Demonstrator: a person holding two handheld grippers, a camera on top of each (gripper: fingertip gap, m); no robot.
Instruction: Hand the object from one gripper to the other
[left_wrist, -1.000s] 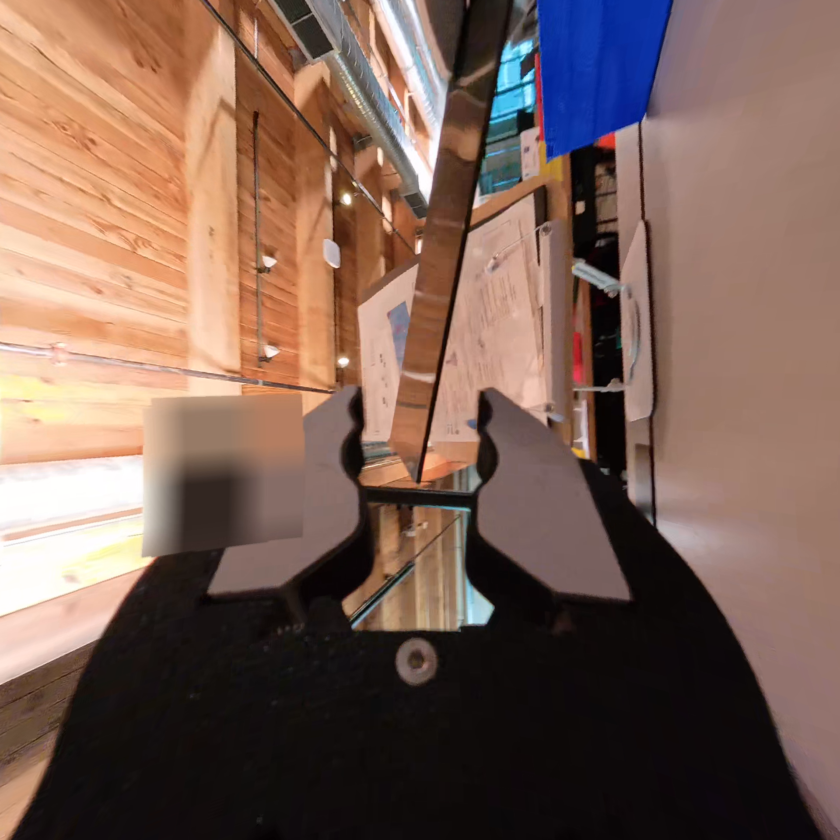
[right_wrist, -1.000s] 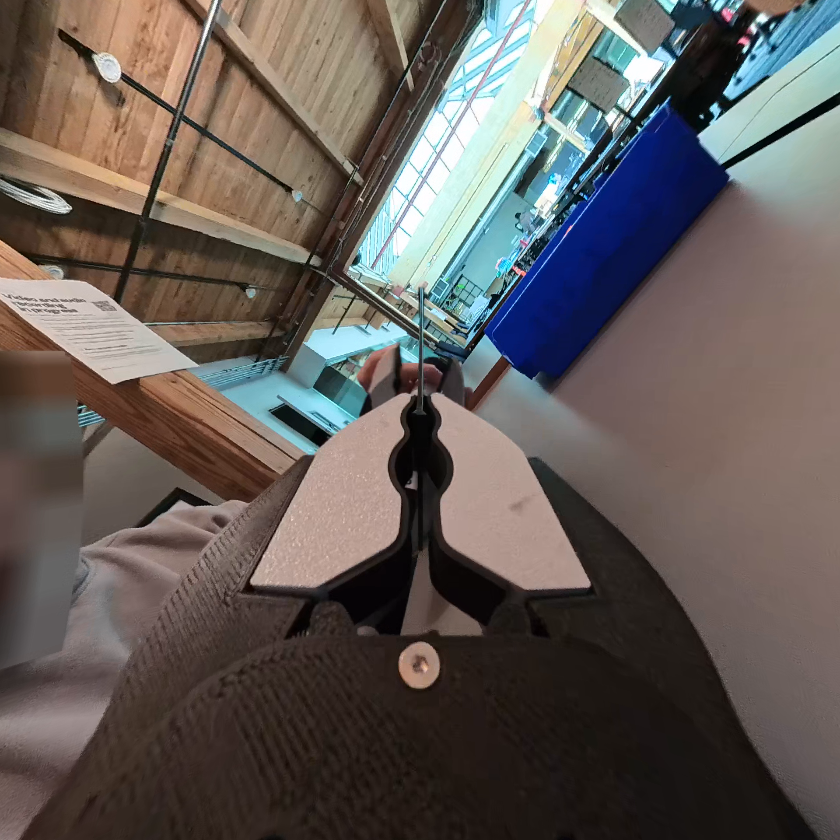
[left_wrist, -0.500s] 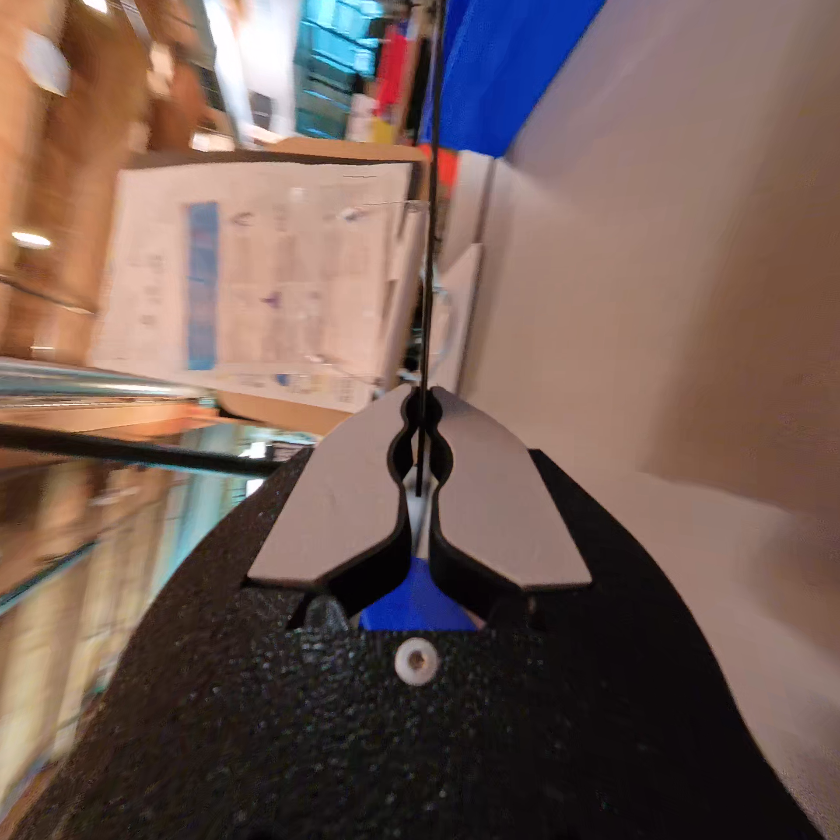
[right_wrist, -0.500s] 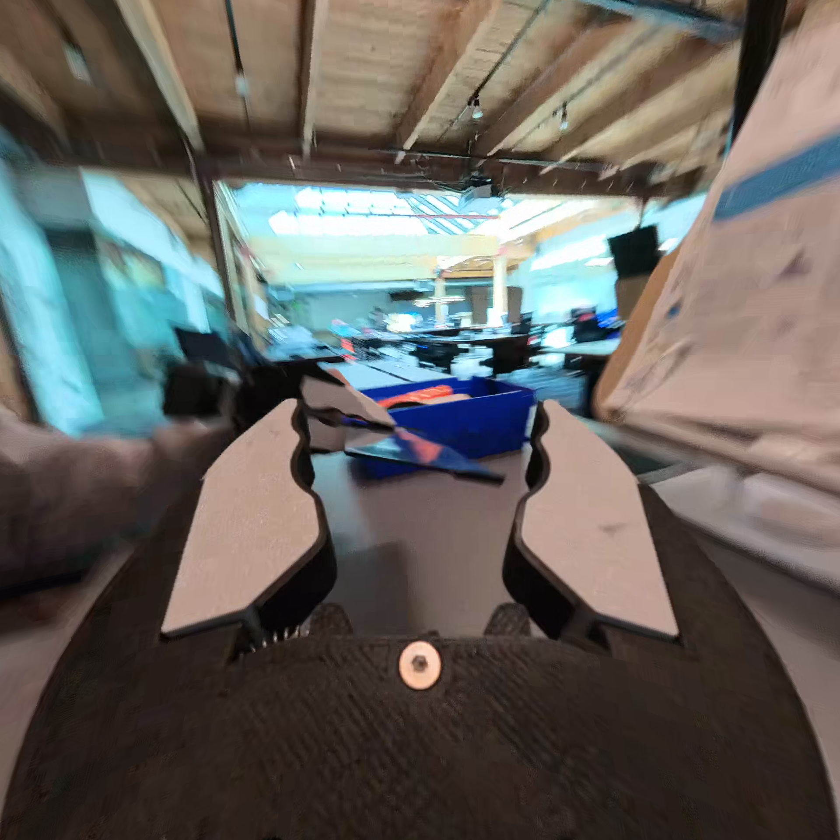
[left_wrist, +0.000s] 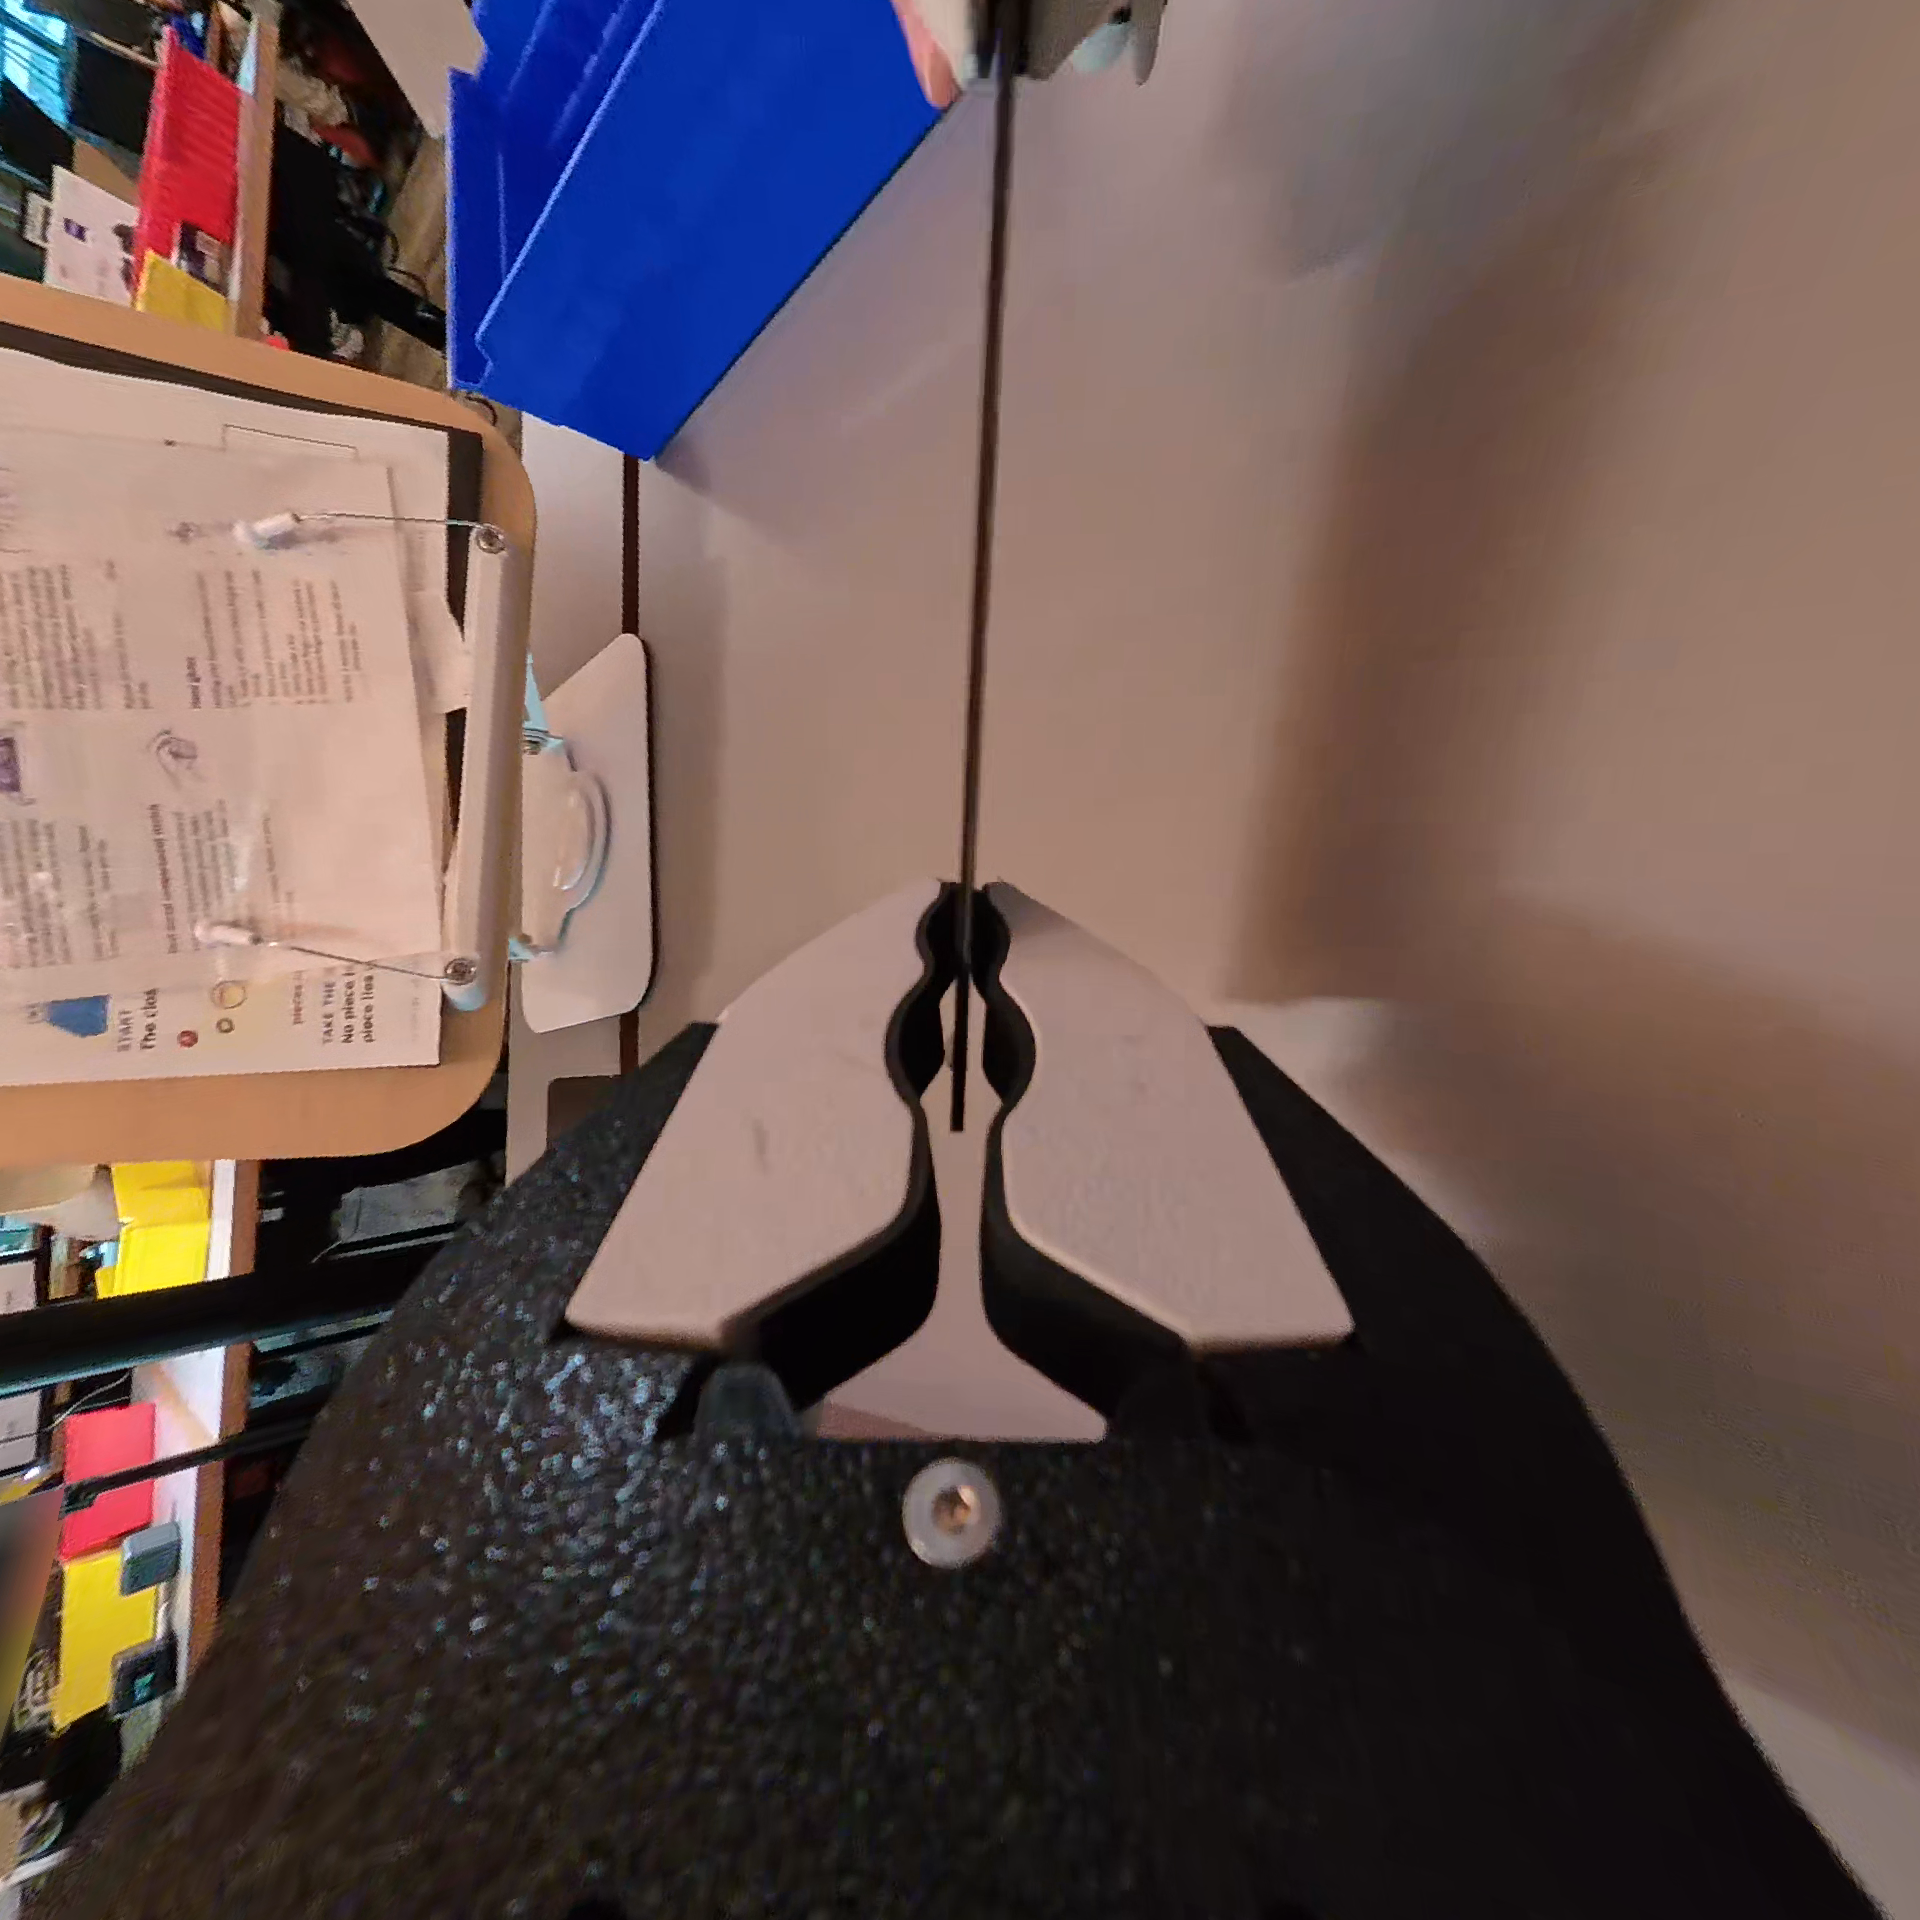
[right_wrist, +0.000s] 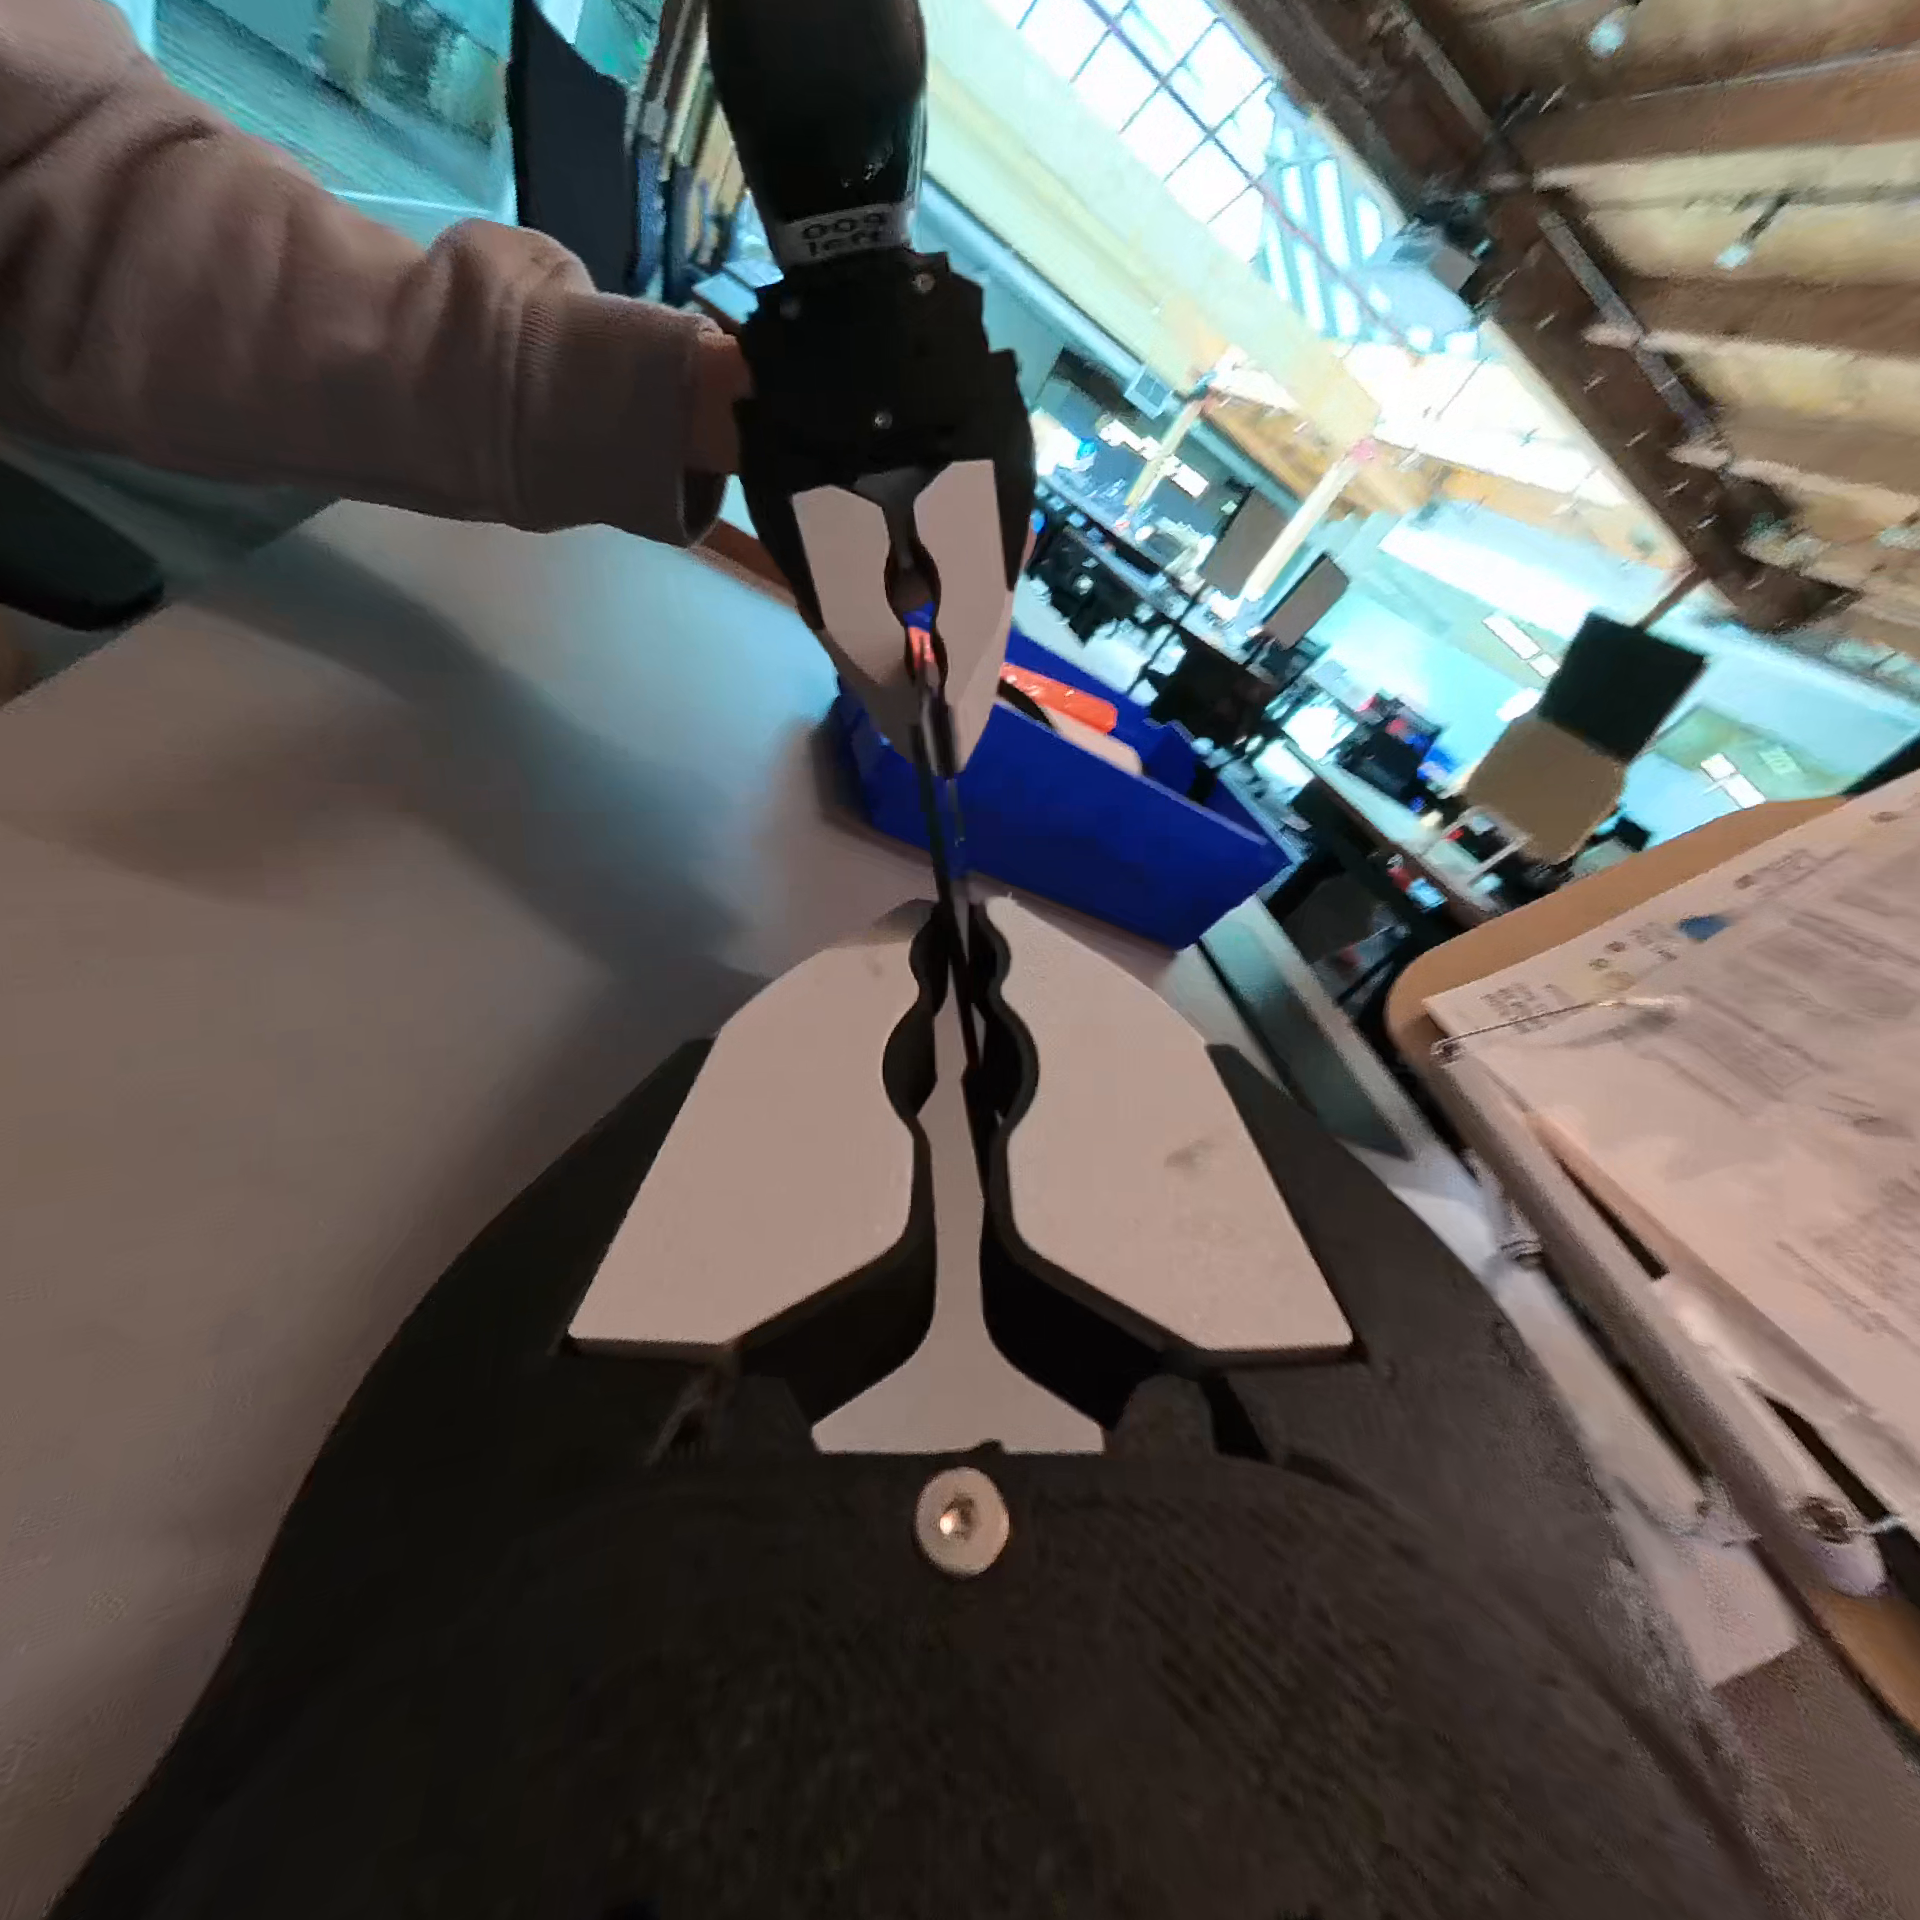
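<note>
Closest to me, my right gripper (right_wrist: 961, 914) has its fingers pressed together on one end of the object (right_wrist: 940, 821), a thin dark flat piece that I see only edge-on. The piece runs forward and slightly up, above the pale table (right_wrist: 312, 831). At its far end my left gripper (right_wrist: 925, 675) pinches it too, so both grippers hold it at once. In the left wrist view the left gripper (left_wrist: 966, 894) is also closed on the object (left_wrist: 982, 468), which looks like a thin black line. Farther away a blue bin (right_wrist: 1091, 821) stands on the table. At my right a clipboard (right_wrist: 1683, 1039) with papers stands.
</note>
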